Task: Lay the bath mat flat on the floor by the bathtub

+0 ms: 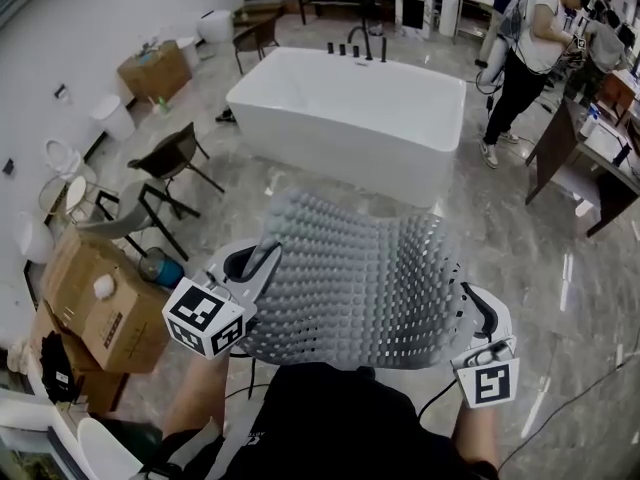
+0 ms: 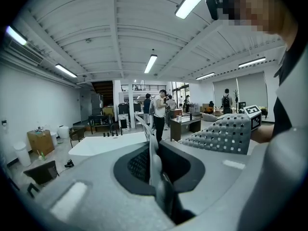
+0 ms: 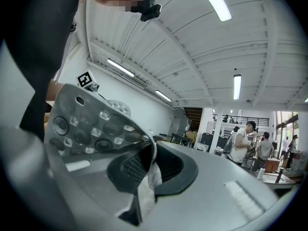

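Note:
I hold a grey bath mat, studded with bumps and holes, spread in the air between both grippers and sagging toward me. My left gripper is shut on its left edge and my right gripper is shut on its right edge. In the left gripper view the jaws pinch a thin edge of the mat. The right gripper view shows the jaws closed on the mat, whose suction-cup underside faces the camera. The white bathtub stands on the marble floor just beyond the mat.
Cardboard boxes and dark chairs stand at the left. A person stands at the tub's far right, next to a desk. A strip of grey floor lies between tub and me, with cables at the right.

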`<state>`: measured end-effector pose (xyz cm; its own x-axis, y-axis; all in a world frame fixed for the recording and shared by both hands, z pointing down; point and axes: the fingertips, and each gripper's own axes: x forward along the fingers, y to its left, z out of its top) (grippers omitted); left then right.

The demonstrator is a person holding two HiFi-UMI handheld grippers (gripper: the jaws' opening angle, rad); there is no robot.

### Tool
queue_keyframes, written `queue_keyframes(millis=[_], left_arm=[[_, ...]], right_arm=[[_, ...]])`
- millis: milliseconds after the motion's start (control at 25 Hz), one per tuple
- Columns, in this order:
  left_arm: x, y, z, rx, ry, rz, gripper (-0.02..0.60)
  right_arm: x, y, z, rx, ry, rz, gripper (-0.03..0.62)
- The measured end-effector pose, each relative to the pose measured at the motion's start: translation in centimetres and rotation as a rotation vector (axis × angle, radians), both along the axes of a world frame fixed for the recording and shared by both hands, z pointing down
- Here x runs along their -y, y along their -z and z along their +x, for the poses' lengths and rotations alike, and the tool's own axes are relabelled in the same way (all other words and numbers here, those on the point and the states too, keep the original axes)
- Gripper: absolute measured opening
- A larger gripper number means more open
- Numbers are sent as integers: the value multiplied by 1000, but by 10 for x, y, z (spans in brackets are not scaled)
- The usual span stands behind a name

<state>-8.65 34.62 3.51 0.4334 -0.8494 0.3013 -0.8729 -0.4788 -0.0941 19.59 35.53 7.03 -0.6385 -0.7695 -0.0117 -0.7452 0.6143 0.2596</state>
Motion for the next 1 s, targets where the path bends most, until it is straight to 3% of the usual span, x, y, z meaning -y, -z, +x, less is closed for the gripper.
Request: queue_keyframes(millis=[280, 760, 1000], left_arm=[[50, 1, -22, 3, -58, 22, 31], [157, 8, -141, -20, -123, 27, 29], [194, 2, -176, -34, -172, 12, 29]], right_arm=[[42, -5, -28, 5, -27, -31, 19], [134, 23, -146, -4, -128, -12, 20], [158, 17, -187, -19, -175, -38, 20]])
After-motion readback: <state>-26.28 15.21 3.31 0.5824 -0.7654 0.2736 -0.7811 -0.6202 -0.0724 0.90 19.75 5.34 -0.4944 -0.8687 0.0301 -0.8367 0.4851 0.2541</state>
